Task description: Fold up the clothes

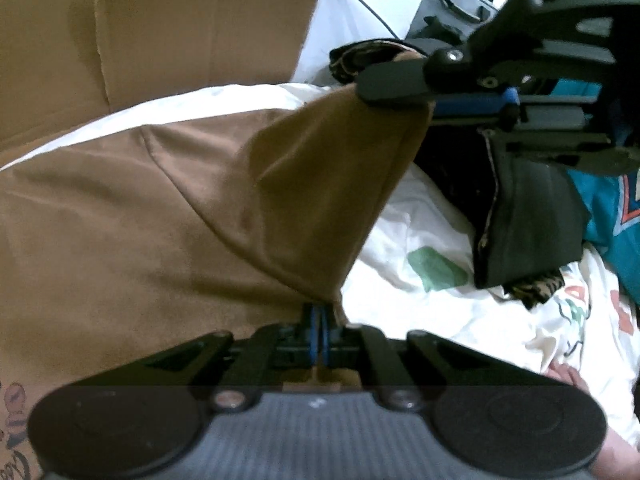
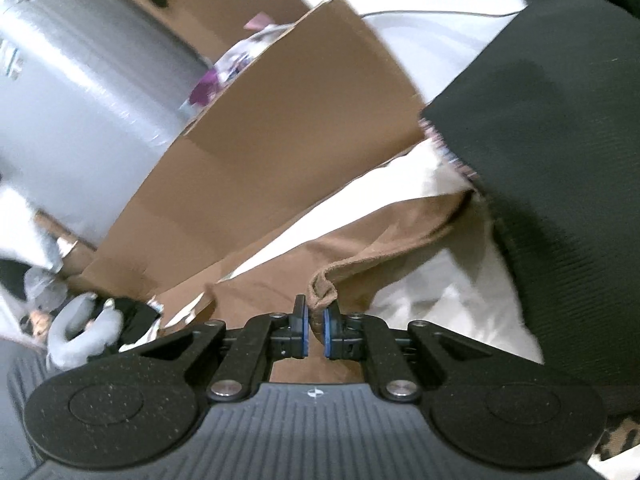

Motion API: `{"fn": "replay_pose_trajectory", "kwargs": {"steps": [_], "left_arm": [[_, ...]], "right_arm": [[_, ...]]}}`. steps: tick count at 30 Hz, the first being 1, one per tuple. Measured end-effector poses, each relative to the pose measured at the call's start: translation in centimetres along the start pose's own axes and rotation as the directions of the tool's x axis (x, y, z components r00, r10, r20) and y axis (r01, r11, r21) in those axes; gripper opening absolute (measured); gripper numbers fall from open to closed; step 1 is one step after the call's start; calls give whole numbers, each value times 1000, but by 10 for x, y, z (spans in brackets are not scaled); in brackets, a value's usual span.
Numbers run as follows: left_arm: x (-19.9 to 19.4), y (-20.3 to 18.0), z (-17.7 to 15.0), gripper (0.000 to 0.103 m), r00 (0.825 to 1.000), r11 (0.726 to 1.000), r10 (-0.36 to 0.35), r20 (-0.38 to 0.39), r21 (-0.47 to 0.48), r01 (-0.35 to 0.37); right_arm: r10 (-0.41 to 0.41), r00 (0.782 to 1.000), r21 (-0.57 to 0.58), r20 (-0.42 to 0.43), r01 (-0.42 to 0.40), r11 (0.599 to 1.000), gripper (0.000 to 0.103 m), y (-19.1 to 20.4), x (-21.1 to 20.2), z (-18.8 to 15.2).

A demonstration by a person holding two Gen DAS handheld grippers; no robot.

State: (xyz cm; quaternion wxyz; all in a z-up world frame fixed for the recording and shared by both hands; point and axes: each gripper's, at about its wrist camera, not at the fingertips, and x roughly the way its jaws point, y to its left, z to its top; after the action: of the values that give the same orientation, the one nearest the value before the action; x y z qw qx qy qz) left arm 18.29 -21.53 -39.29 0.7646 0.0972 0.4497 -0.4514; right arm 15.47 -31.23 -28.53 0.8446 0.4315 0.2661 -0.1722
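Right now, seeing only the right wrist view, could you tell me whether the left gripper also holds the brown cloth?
Observer: Yes, the left gripper is shut on the cloth at its near edge.
Operator: How does the cloth run between the grippers?
Observer: It rises in a taut ridge to the right gripper, which holds a corner higher.
Operator: Is anything lying past it?
Observer: A teal shirt lies at the right, beside a black garment.
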Motion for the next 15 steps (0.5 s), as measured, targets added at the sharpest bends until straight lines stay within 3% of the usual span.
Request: {"fn": "replay_pose_trajectory", "kwargs": {"steps": [7, 15], "left_arm": [[8, 4, 0, 1, 1000, 1000, -9, 9, -28, 10], [9, 13, -7, 1, 999, 988, -21, 42, -155, 27]], "right_arm": [[75, 993, 25, -87, -73, 997, 5, 6, 11, -11], [135, 975, 93, -174, -120, 988, 5, 4, 24, -28]]}}
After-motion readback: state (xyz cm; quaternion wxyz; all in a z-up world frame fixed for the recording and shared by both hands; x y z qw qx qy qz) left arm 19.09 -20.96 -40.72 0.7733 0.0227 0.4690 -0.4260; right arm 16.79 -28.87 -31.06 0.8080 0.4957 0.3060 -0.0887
